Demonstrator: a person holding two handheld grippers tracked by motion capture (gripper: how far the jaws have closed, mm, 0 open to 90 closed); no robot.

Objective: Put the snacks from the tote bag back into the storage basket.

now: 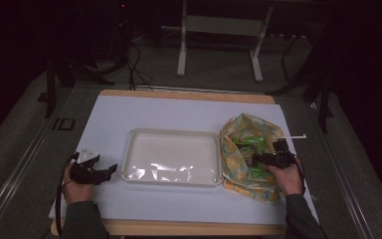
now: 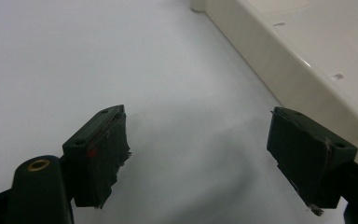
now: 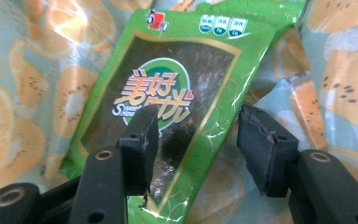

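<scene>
White paper covers the table [image 1: 109, 119], and at its left the left gripper [image 1: 110, 170] rests low over it with its jaws wide apart and nothing between them, just left of the cream plastic tray [image 1: 129, 149] that sits in the middle. To the right of the tray lies a bag printed with orange fruit slices [image 1: 238, 174], and on it a green snack packet [image 1: 251, 152]. The right gripper [image 1: 256, 158] hovers over that packet at the table's right, jaws spread apart with the packet's near edge beneath them, not pinched.
</scene>
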